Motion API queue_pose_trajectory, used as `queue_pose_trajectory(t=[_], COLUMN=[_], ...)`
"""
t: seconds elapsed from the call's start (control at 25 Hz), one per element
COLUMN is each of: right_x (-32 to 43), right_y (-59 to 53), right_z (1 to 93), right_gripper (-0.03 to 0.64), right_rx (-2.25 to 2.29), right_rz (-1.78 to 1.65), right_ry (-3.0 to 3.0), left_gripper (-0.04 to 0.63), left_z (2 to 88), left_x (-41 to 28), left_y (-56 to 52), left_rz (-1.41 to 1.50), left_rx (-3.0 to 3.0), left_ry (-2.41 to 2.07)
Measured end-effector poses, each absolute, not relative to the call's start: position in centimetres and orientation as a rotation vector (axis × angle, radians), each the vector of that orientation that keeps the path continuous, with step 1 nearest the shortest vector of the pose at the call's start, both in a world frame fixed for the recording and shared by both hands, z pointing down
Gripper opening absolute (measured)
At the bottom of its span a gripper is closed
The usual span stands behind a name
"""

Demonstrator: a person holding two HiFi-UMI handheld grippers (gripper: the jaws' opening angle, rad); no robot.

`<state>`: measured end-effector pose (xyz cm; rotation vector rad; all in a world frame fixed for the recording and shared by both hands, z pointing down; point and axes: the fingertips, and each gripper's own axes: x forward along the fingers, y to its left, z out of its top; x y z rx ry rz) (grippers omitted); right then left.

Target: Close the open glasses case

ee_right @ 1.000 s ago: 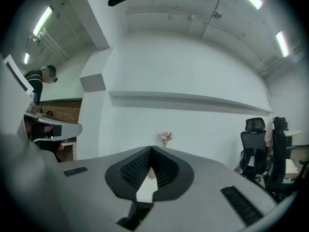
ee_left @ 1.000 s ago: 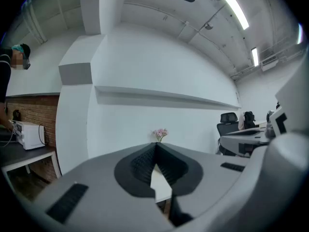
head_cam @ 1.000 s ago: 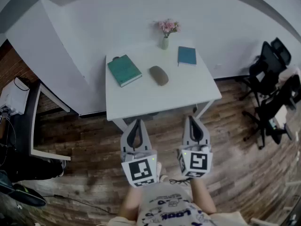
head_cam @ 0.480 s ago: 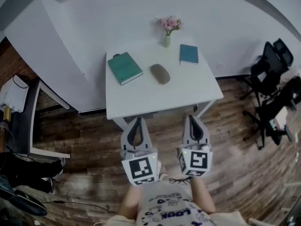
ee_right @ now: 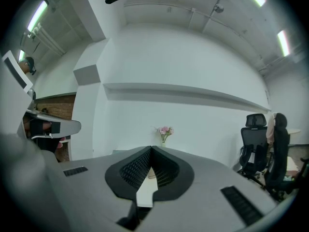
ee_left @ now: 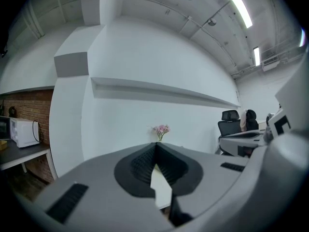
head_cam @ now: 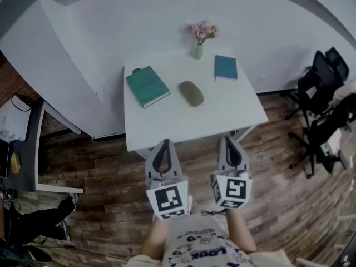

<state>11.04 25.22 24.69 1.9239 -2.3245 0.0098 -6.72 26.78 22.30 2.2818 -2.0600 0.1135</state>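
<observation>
the left tongs [head_cam: 163, 144] and the right tongs [head_cam: 228, 142] are held closed, nothing gripped; the glasses case [head_cam: 191, 93] is seen lying on the surface [head_cam: 167, 121] ahead of both, untouched.

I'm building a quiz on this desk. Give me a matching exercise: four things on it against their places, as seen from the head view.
Things:
1 green book
2 case
3 blue book
4 flowers

Places:
a far edge, centre
b left side
c far right corner
d middle

Pairs: 1-b; 2-d; 3-c; 4-a
</observation>
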Motion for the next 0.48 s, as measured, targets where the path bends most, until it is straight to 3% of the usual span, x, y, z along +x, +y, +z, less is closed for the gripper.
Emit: queue_pose_trajectory(t=[0.48], right_x=[10.5], right_y=[21.3], right_z=[26.9], right_gripper=[0.002], right_rx=[1.905], right_rz=[0.06], right_ry=[-2.286], left_gripper=[0.0], left_z=[25.0], left_x=[-7.3], left_y=[22.5], left_rz=[0.164], left_rx=[2.248], left_ry=[-2.0])
